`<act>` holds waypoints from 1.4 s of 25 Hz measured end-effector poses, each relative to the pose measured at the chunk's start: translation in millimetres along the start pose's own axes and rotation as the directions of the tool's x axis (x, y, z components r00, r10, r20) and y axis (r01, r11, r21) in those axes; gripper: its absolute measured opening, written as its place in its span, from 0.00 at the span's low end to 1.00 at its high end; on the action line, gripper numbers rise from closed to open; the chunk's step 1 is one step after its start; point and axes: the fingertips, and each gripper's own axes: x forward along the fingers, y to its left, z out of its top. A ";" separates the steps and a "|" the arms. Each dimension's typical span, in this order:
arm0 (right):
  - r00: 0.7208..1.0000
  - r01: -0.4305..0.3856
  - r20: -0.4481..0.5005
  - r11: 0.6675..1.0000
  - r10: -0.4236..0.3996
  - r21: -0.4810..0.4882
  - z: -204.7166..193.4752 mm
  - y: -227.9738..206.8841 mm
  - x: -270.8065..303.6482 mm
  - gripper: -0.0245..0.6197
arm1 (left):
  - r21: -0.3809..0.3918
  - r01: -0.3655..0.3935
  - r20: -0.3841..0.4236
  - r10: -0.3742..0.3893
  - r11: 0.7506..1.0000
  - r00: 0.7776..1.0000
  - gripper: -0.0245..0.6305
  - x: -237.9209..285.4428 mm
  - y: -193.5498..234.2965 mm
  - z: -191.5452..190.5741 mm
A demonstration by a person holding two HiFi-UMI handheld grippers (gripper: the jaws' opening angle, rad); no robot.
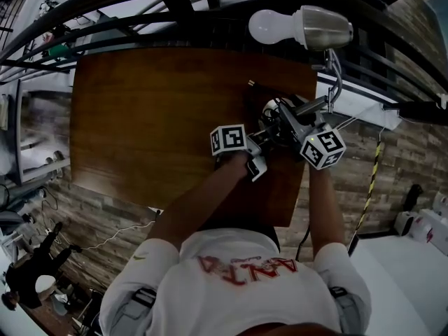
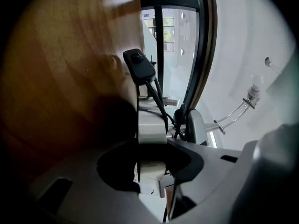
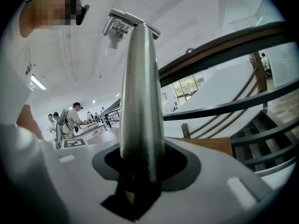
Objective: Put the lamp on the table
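The lamp has a silver shade [image 1: 323, 26], a white bulb [image 1: 269, 26] and a thin bent arm [image 1: 337, 75]. It hangs tilted over the right part of the brown wooden table [image 1: 154, 117]. My left gripper [image 1: 260, 140] is shut on the lamp's flat base [image 2: 150, 125], seen edge-on between the jaws [image 2: 149, 168]. A black cable with an inline switch [image 2: 138, 59] runs off the base. My right gripper [image 1: 299, 128] is shut on the lamp's silver stem [image 3: 140, 111], which rises from the jaws [image 3: 138, 171] to the lamp head [image 3: 122, 23].
A dark stair railing [image 1: 175, 5] runs behind the table's far edge. Brick-pattern floor [image 1: 91, 215] surrounds the table. A white panel [image 1: 357, 100] lies to the right of the table. People stand at tables far off [image 3: 70, 120].
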 end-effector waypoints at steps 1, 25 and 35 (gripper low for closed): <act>1.000 -0.002 0.001 1.000 0.002 0.003 -0.7 -0.8 0.2 0.30 | -0.003 -0.001 0.002 0.001 1.000 1.000 0.27 0.3 0.9 -0.1; 1.000 0.005 -0.029 1.000 -0.005 -0.023 -7.2 4.3 8.3 0.30 | 0.229 0.002 -0.196 0.044 0.973 0.980 0.35 -67.2 -5.8 -10.9; 0.997 0.039 -0.057 0.996 -0.043 -0.082 -17.1 3.2 5.9 0.30 | 0.549 -0.145 -0.113 0.244 0.824 0.963 0.07 -105.1 10.9 6.4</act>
